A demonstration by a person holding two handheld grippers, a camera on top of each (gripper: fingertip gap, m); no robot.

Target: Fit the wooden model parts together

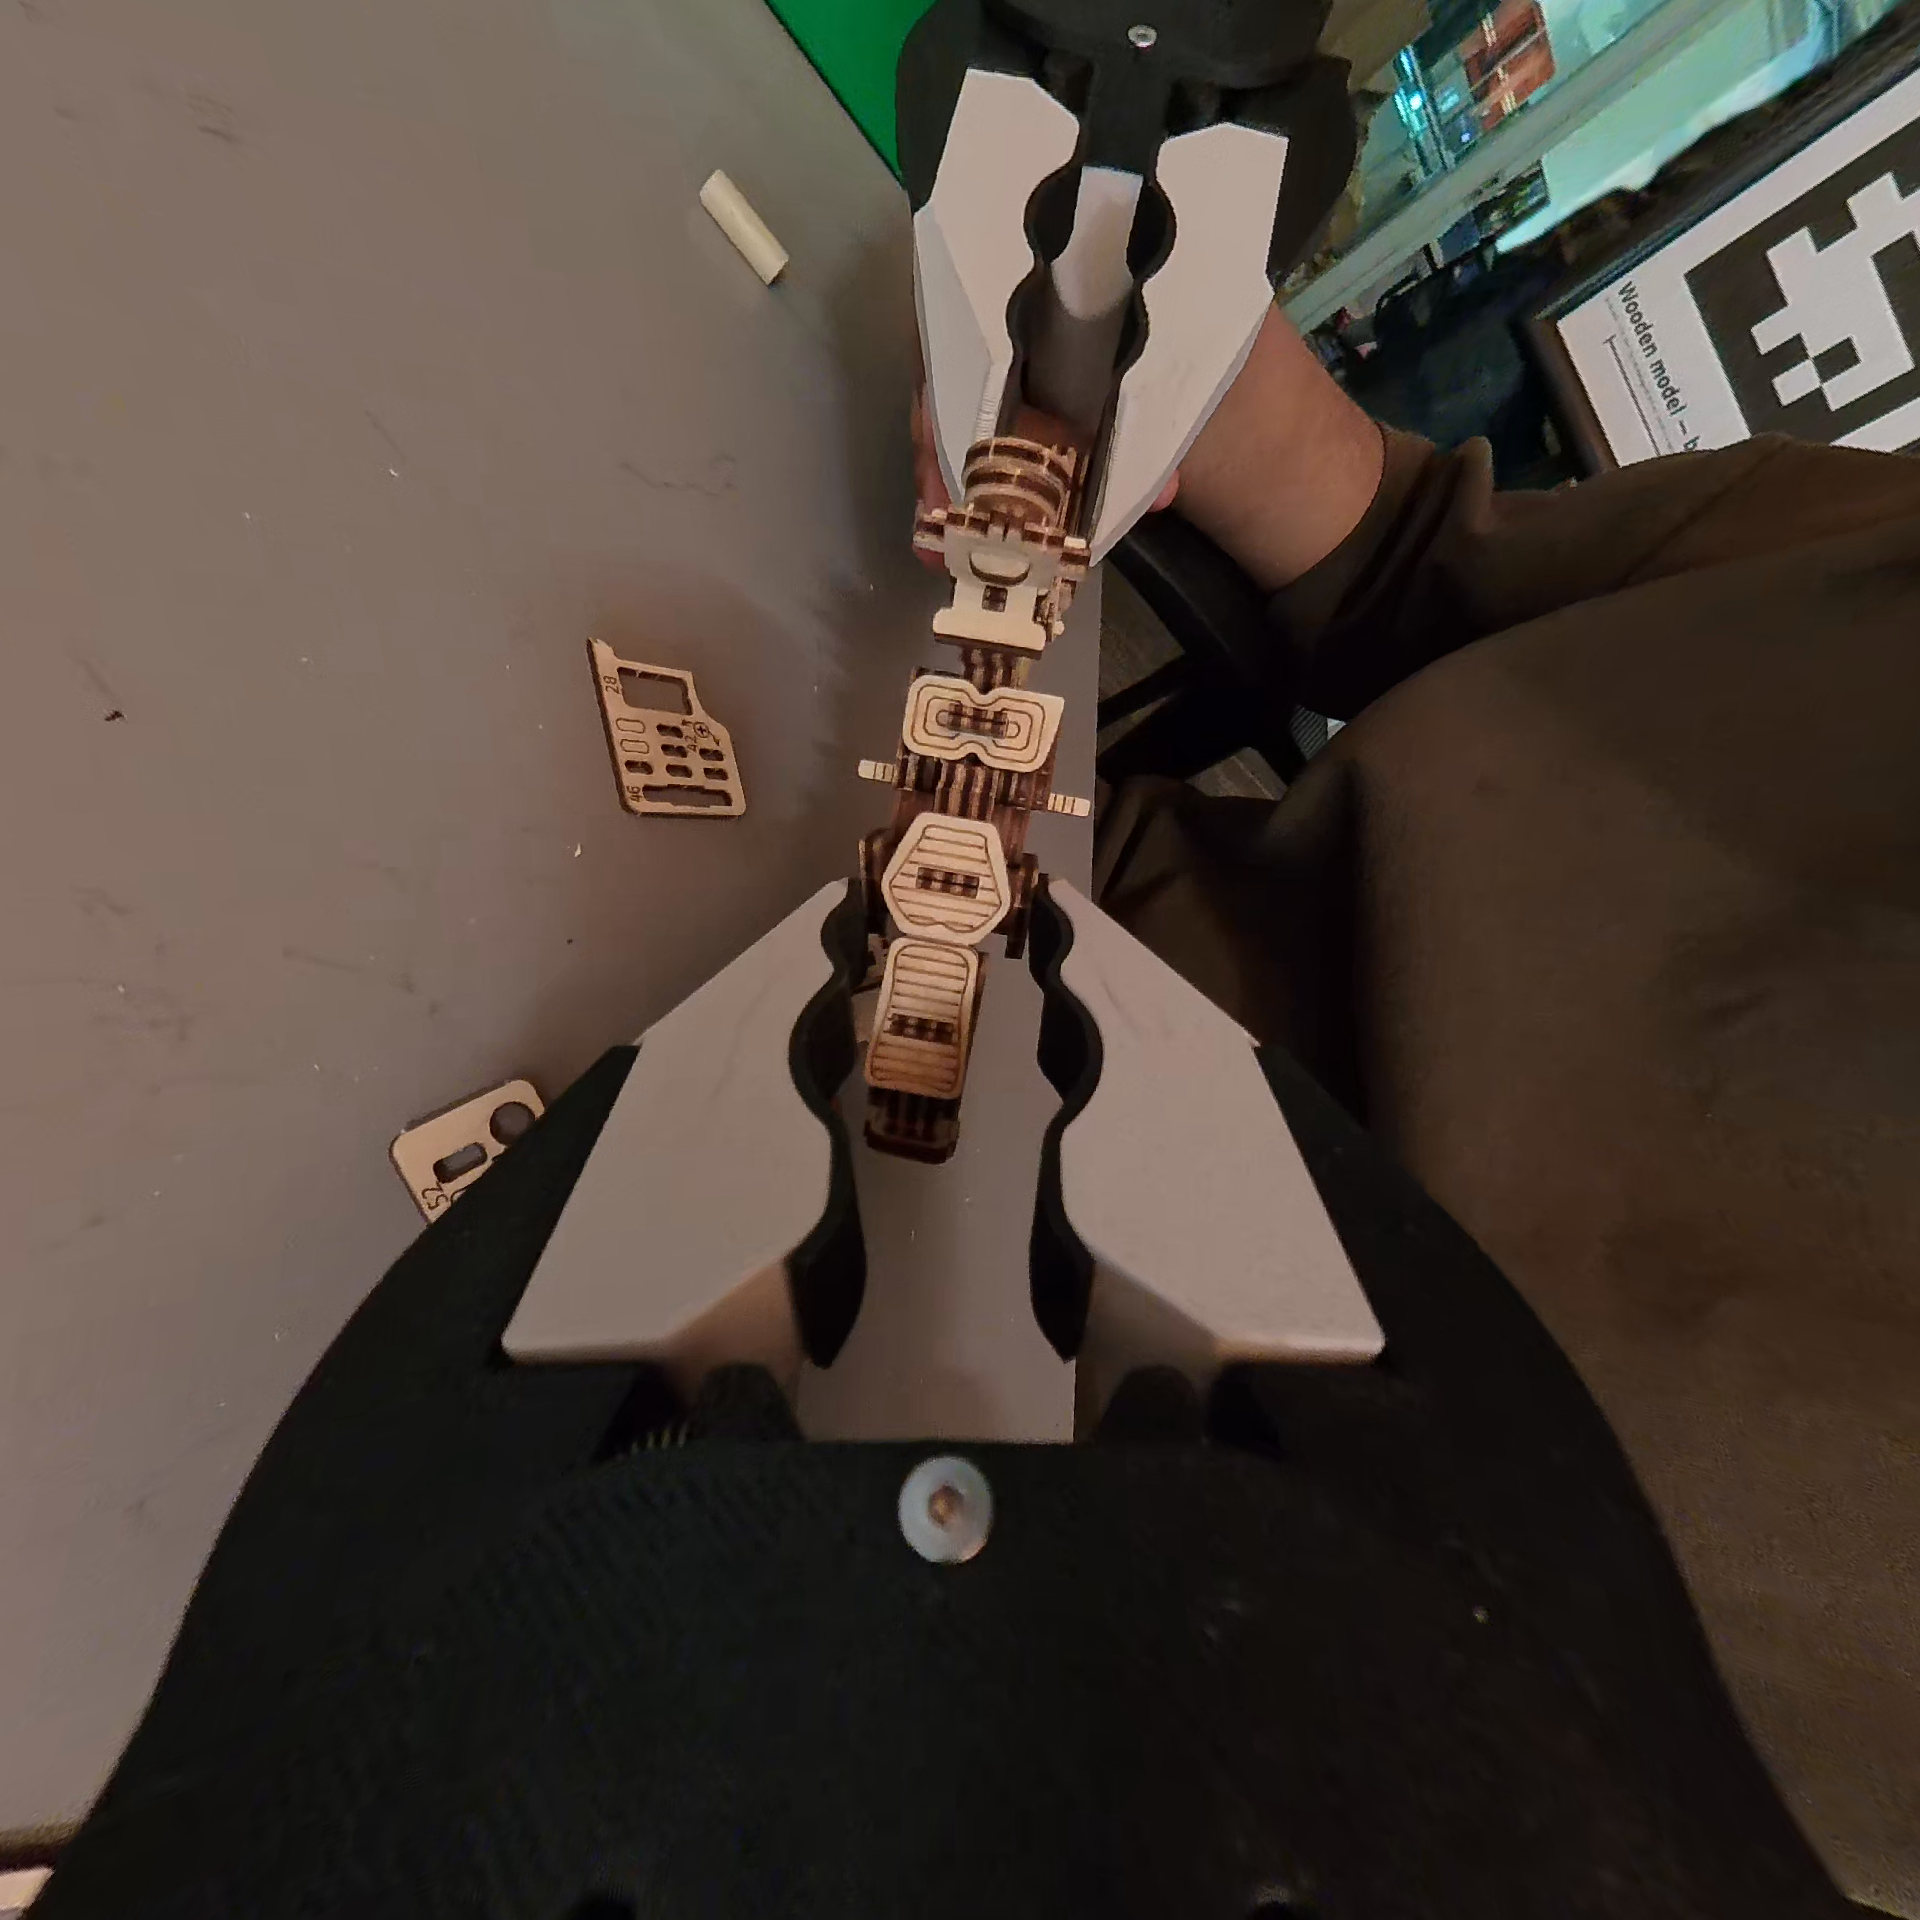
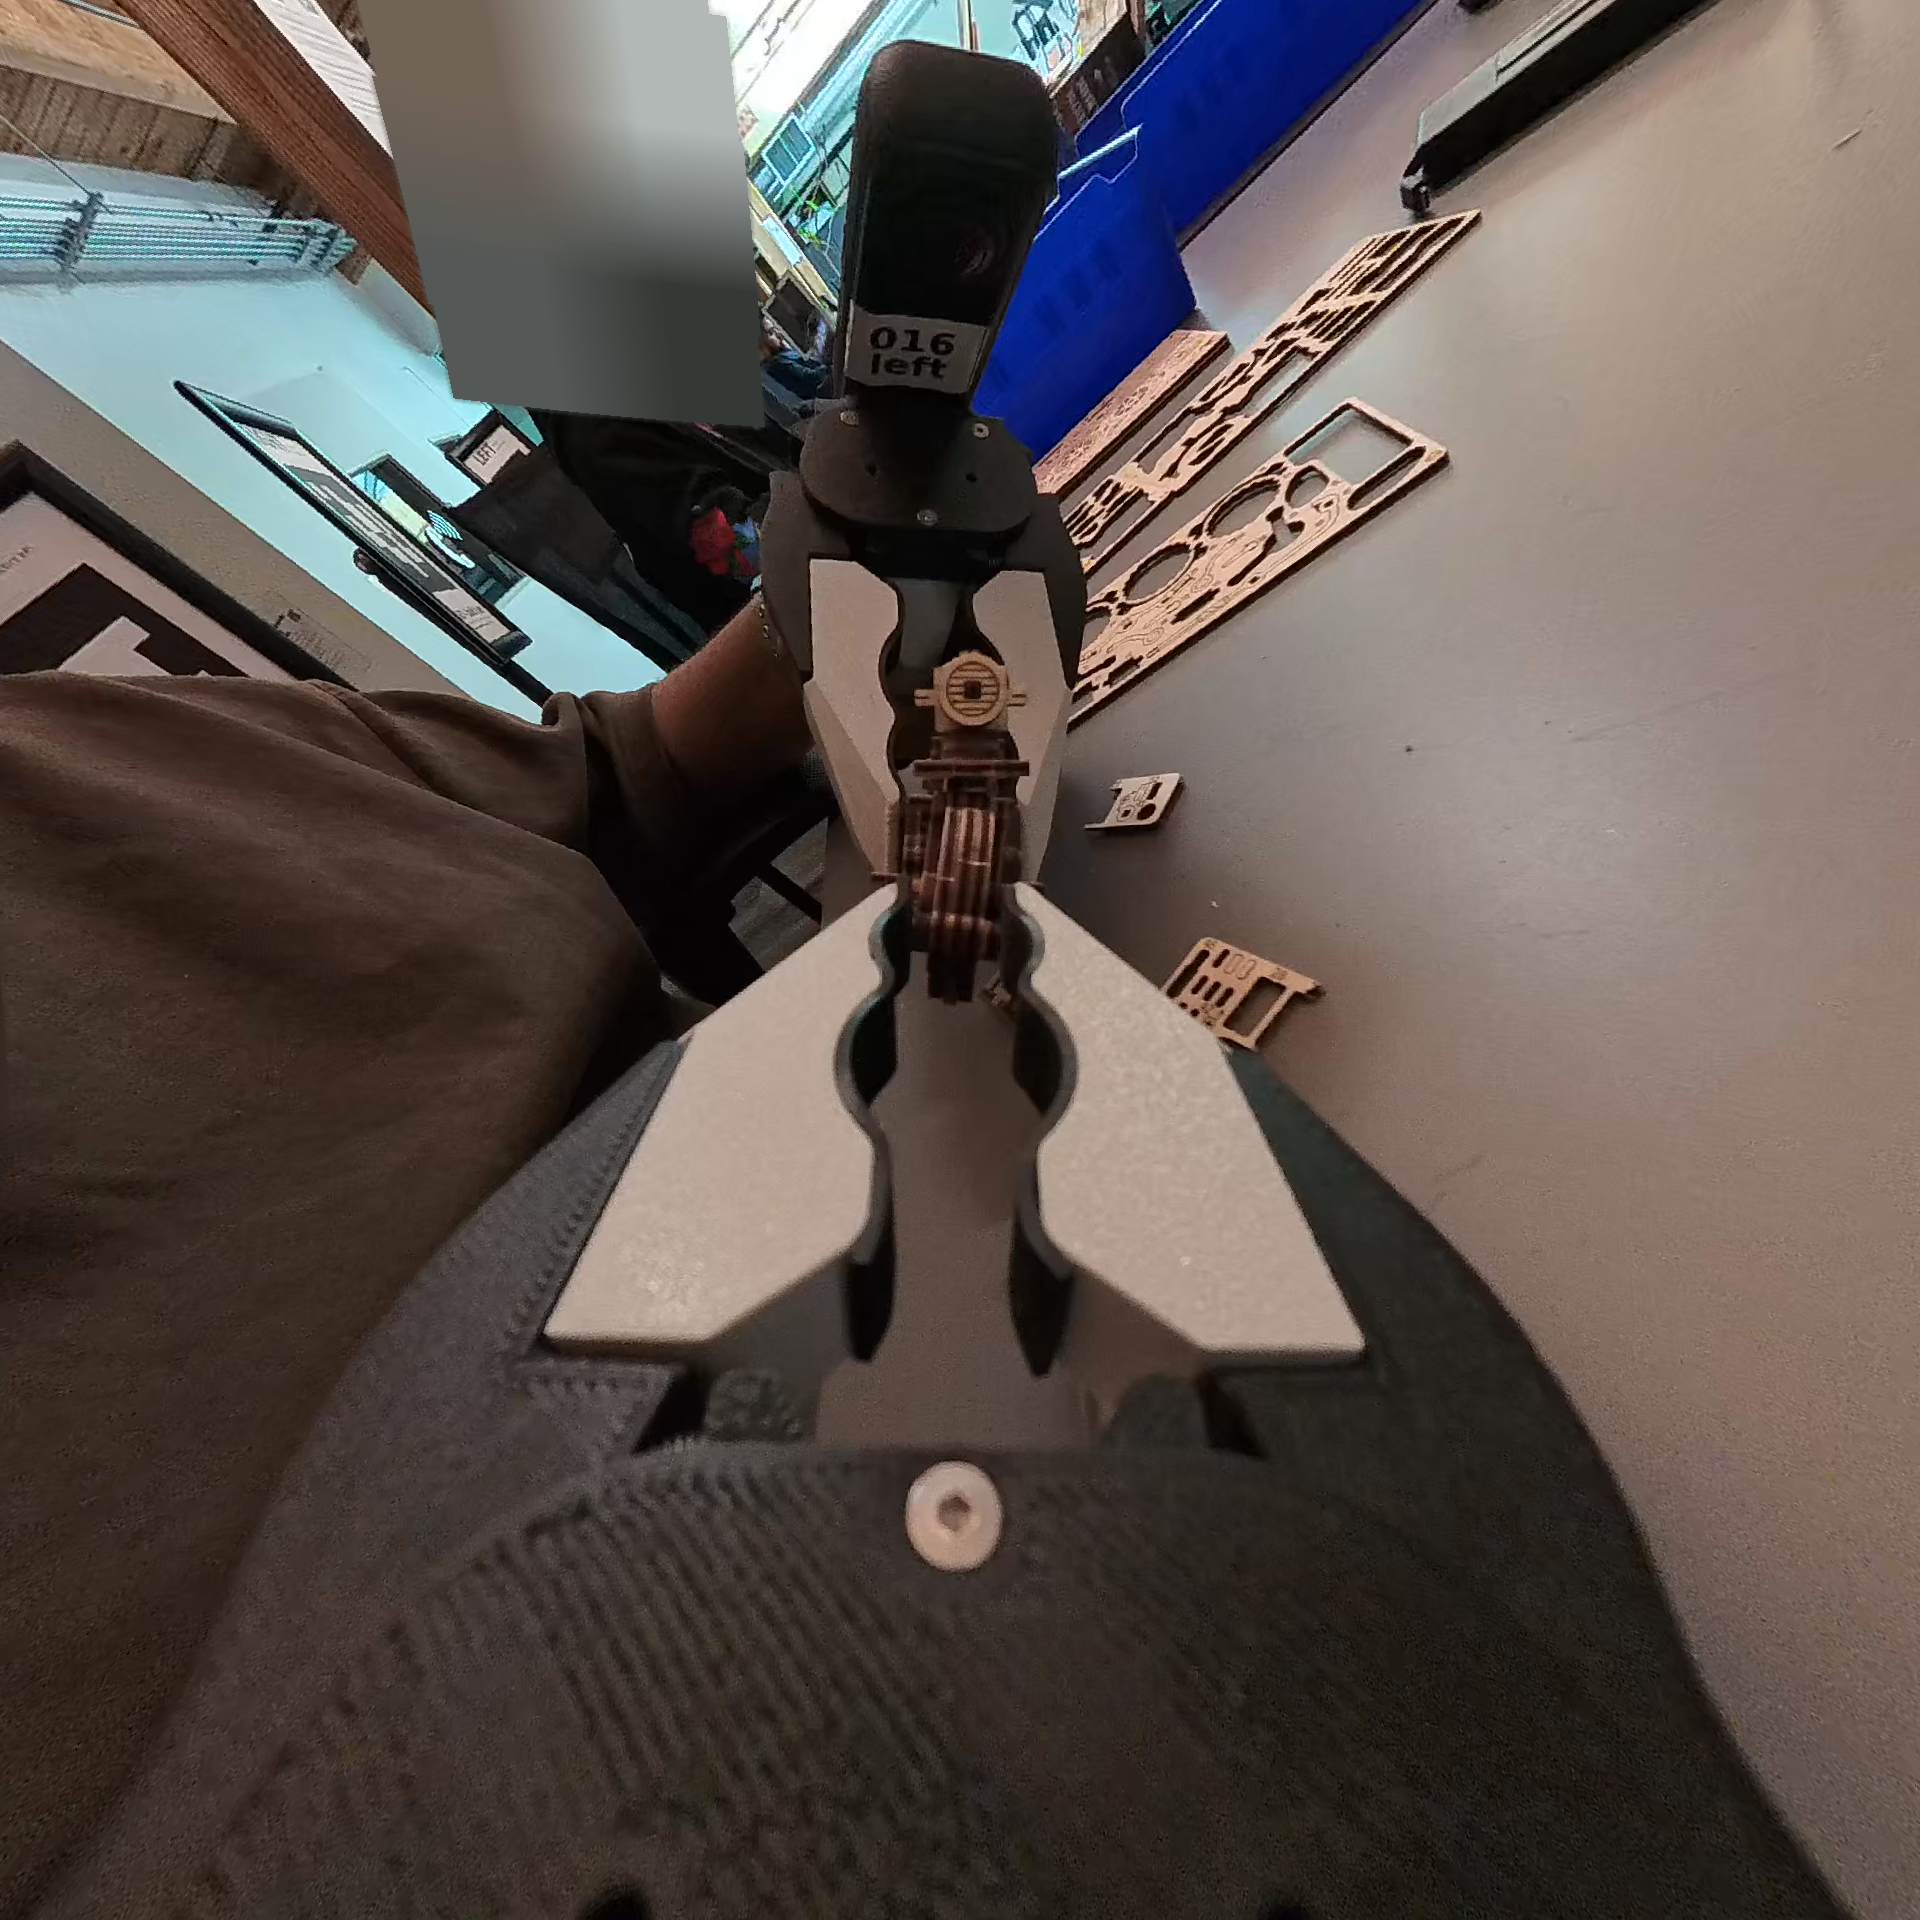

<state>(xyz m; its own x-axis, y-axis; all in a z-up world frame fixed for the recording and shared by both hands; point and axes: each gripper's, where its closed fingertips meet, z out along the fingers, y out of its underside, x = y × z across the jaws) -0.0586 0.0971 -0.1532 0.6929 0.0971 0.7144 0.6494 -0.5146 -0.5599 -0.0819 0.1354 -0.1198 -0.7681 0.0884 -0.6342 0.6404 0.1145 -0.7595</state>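
Note:
A small laser-cut wooden model (image 1: 961,790), long and narrow like a motorcycle, hangs in the air over the edge of the grey table (image 1: 312,520). My left gripper (image 1: 948,894) is shut on its near end, the fingers pressing both sides. My right gripper (image 1: 1029,520) faces it from the far side and is shut on the other end. In the right wrist view, my right gripper (image 2: 958,904) clamps the model (image 2: 971,696), and the left gripper (image 2: 961,821) holds it from behind.
Two small wooden offcuts (image 1: 670,743) (image 1: 468,1143) and a white stub (image 1: 743,229) lie on the table. Emptied plywood sheets (image 2: 1247,520) and a blue bin (image 2: 1091,281) are farther off. A person's brown sleeve (image 1: 1558,831) is close by. My right fingertips sit around 6 cm from my left ones.

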